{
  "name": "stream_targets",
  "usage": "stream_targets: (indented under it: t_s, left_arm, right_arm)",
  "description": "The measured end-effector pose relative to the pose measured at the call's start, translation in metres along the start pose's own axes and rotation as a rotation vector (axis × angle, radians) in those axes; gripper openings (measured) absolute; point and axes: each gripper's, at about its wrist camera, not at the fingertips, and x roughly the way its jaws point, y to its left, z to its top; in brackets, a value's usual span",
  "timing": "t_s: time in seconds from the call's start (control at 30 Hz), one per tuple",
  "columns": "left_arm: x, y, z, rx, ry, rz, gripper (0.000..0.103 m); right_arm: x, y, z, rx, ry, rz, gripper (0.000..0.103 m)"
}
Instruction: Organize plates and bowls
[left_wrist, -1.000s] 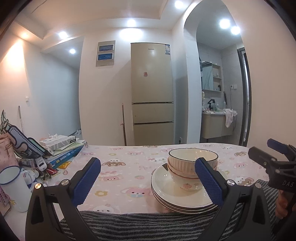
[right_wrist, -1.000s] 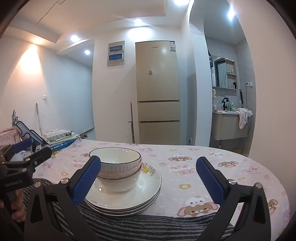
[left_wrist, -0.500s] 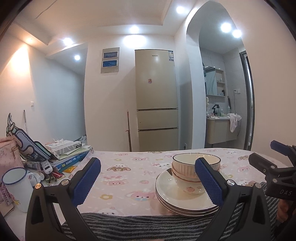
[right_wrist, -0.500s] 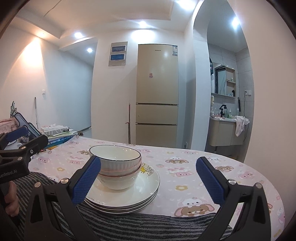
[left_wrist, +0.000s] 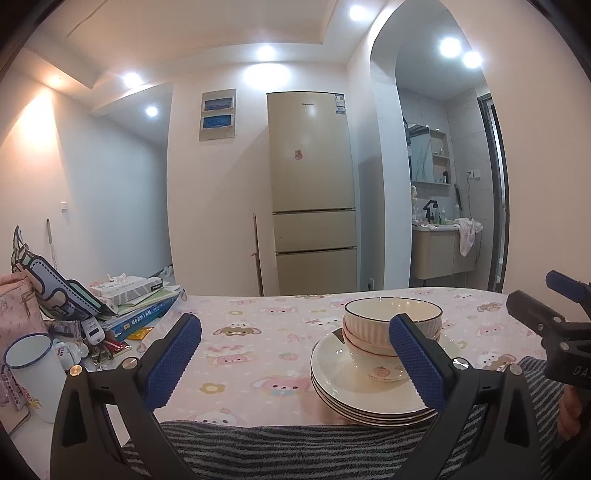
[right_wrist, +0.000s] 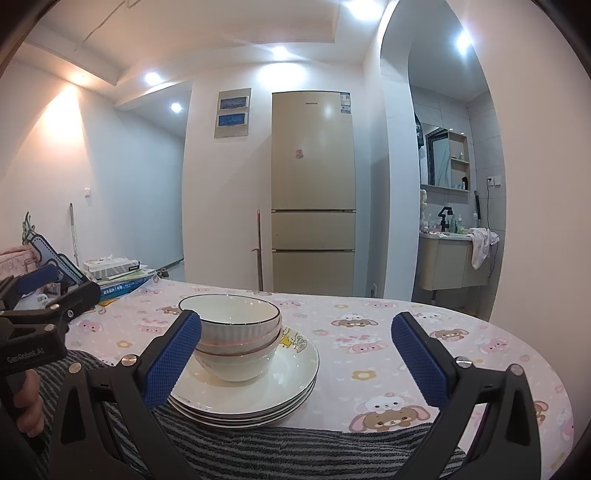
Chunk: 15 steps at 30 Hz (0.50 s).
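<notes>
A home dining area: a tall beige fridge (left_wrist: 312, 192) stands against a white wall, an arched doorway opens onto a bathroom sink cabinet (left_wrist: 441, 253), and a table (left_wrist: 258, 332) wears a cartoon-animal cloth.

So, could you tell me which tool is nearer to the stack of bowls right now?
Neither clearly. The stack of bowls sits between both open tools: the left tool has it by its right finger, the right tool by its left finger, and neither touches it.
</notes>
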Motion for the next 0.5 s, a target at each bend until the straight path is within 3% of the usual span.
stream_targets:
  t_s: [0.5]
  left_arm:
    - [-0.0022,0.0070,-0.0046,-0.028,-0.007,0.008,0.103]
  right_arm:
    - [0.0017,0.0000,-0.0014,-0.001,0.004,-0.001,0.103]
